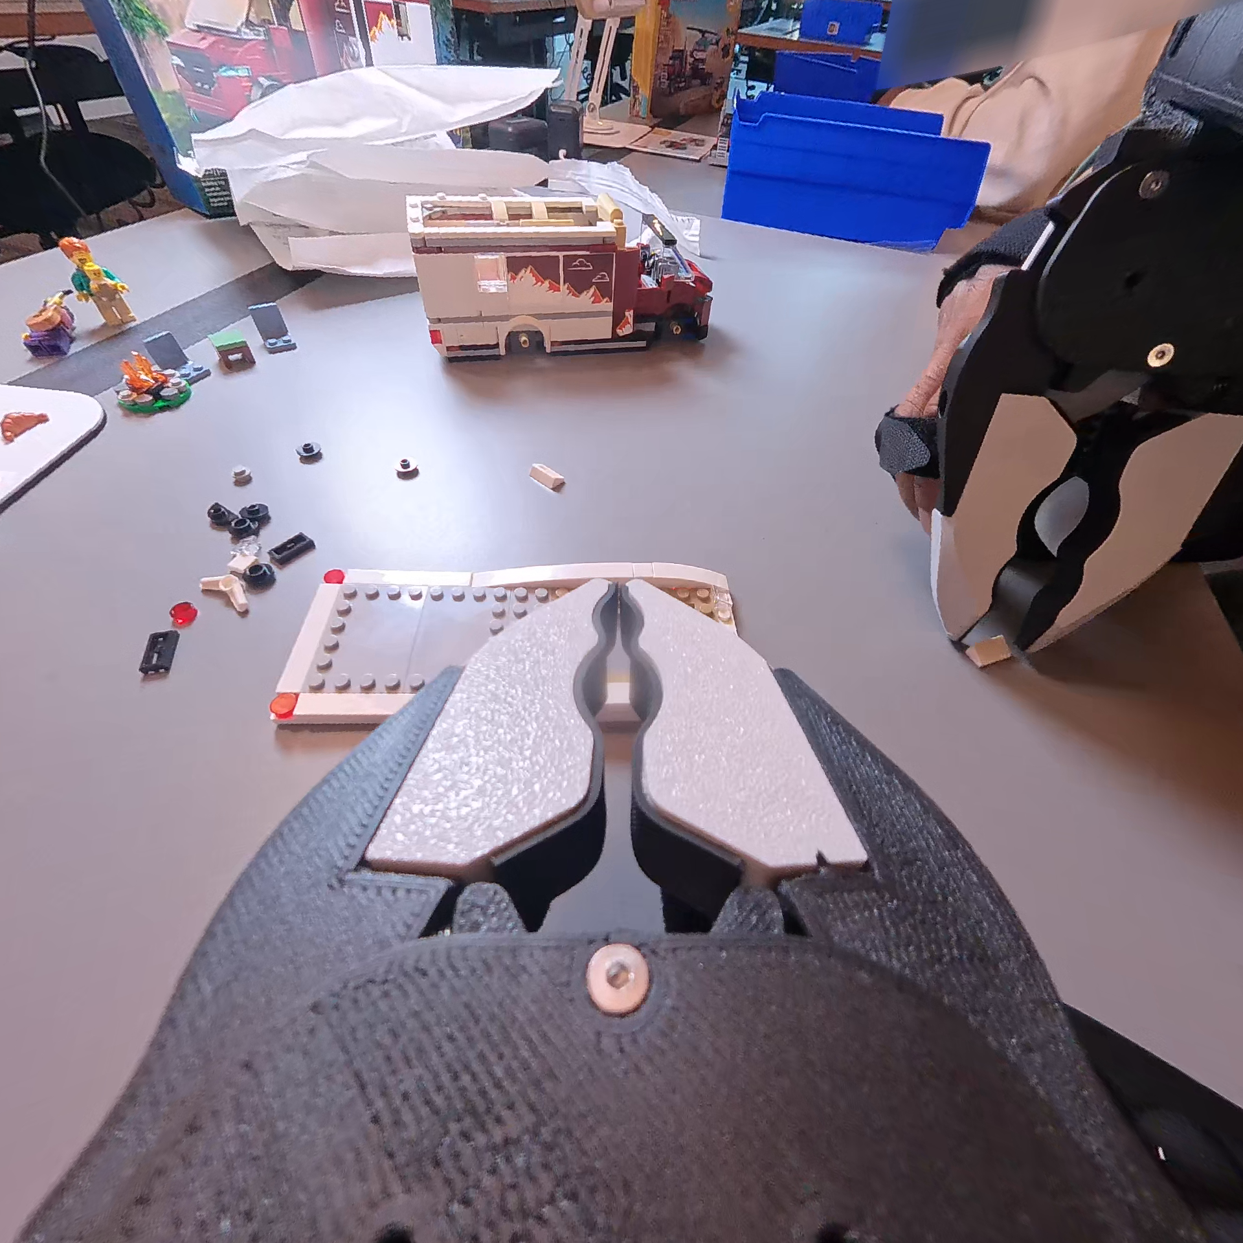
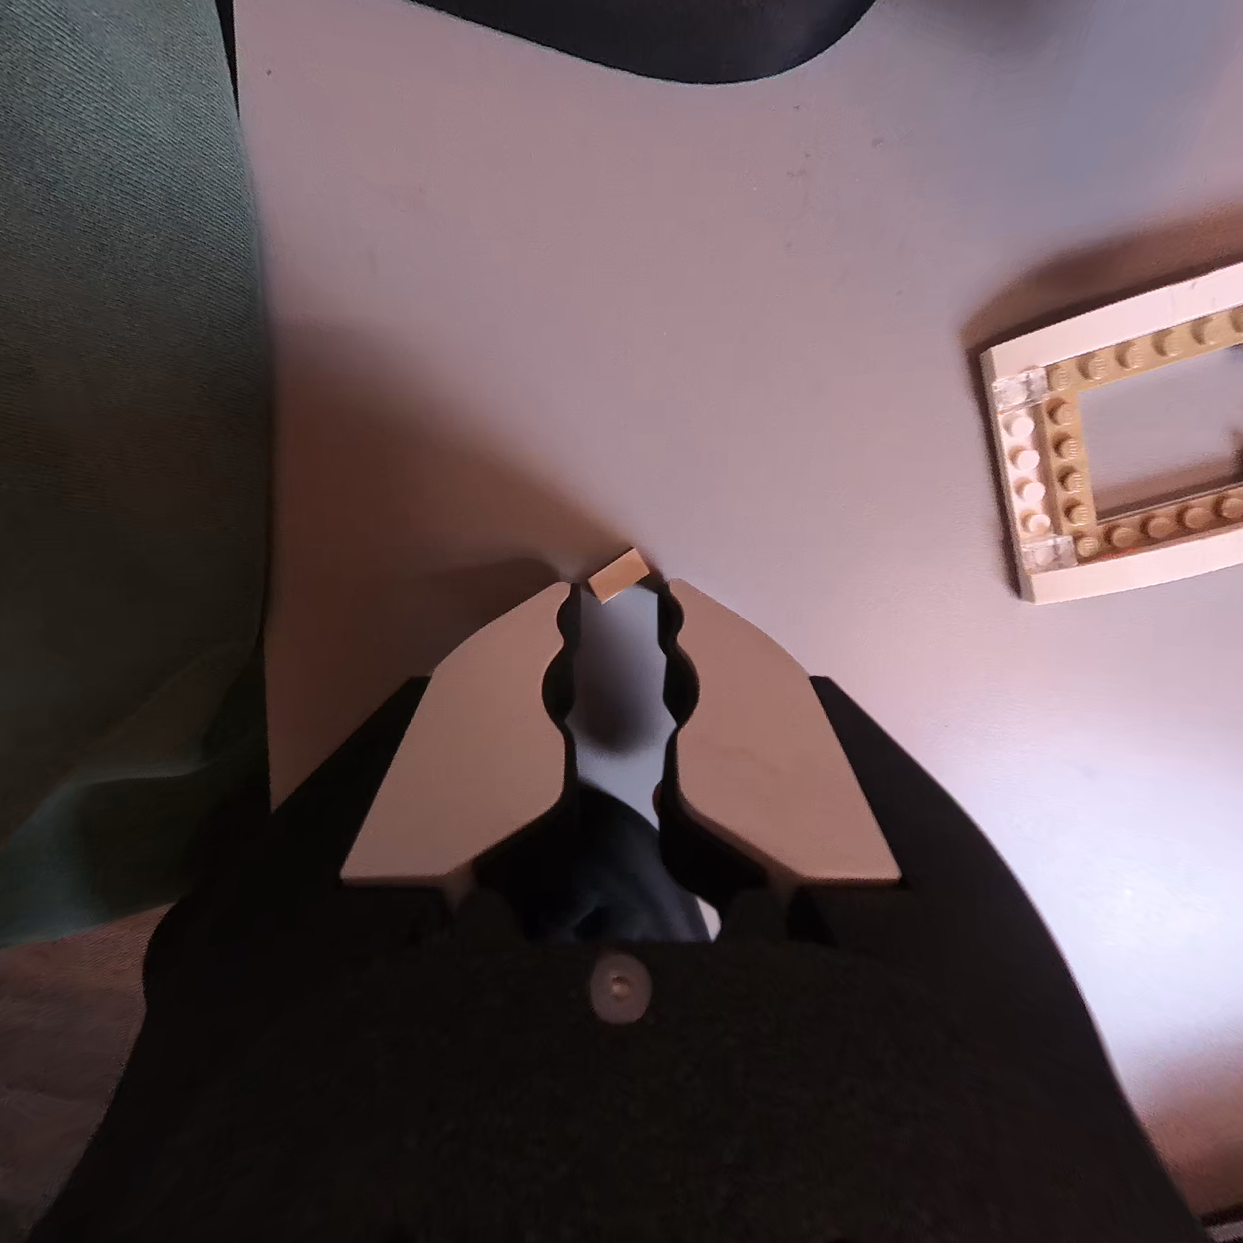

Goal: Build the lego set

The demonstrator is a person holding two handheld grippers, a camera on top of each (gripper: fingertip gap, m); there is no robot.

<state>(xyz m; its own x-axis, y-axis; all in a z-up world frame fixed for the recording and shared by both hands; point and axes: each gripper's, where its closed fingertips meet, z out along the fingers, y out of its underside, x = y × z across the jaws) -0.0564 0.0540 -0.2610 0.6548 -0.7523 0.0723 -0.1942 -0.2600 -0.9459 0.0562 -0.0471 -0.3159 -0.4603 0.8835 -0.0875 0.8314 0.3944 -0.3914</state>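
In the left wrist view, the left gripper (image 1: 617, 592) has its two grey fingers pressed together at the tips, with nothing between them. It hangs over the flat grey studded brick plate with a white rim (image 1: 377, 632), which lies on the smooth grey table (image 1: 672, 437). Left of the plate are small loose black, white and red brick bits (image 1: 245, 531). Behind the plate stands the white and dark red toy brick truck (image 1: 558, 276). Right of the plate, the right gripper (image 1: 995, 639) points down at the table, with a small tan brick tile (image 1: 987, 651) at its tips.

In the right wrist view, the right gripper (image 2: 615, 592) has its fingers a little apart. The tan tile (image 2: 620, 573) lies on the table at the tips, turned at a slant. The fingers do not squeeze it. The plate (image 2: 1022, 471) is off to the right of the tile.
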